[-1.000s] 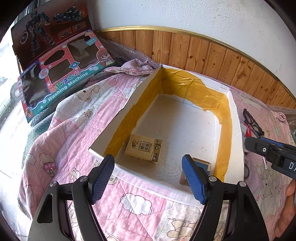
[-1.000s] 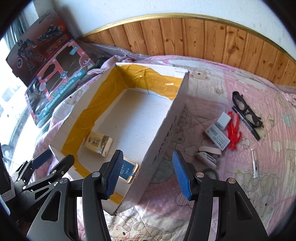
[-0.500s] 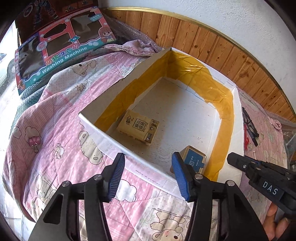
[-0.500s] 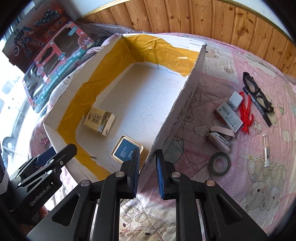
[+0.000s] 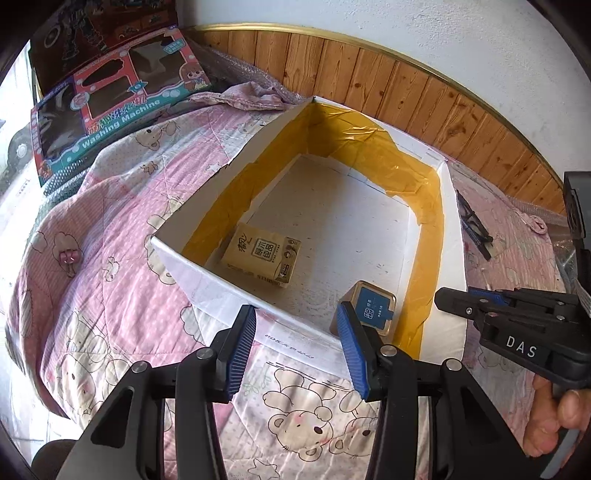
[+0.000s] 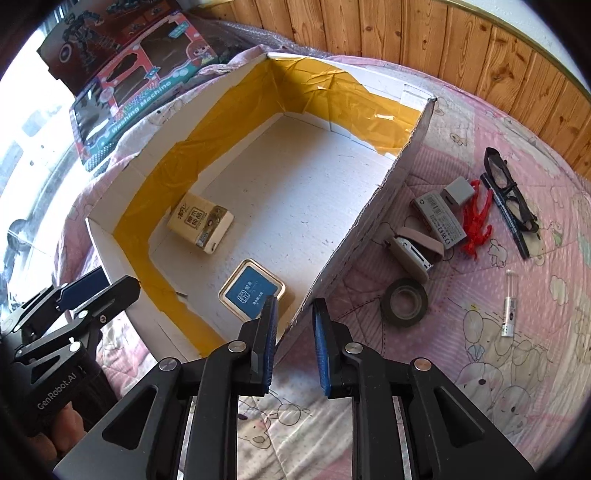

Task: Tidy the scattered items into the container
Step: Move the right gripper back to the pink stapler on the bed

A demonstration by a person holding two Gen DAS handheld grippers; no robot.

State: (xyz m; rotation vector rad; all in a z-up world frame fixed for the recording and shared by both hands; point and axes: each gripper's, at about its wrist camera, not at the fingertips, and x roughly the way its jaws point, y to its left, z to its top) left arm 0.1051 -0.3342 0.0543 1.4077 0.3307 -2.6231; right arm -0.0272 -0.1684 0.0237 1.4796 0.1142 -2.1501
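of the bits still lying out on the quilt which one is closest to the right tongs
The black tape roll. It lies on the quilt just beside the box wall, nearer the right tongs than the stapler beyond it.

A bed is covered by a pink quilt (image 5: 110,280) printed with cartoon bears and clouds. At the far left, a toy box (image 5: 122,107) lettered "Washing Machine", with red and teal edges and clear windows, is propped at the quilt's edge. Behind it a darker box (image 5: 99,33) printed with a robot figure is leaned. A crumpled fold of pink cloth (image 5: 255,98) is bunched just right of the toy box. Along the far side, wooden wall panelling (image 5: 388,85) with a gold trim is seen, and above it a white plastered wall (image 5: 369,22).
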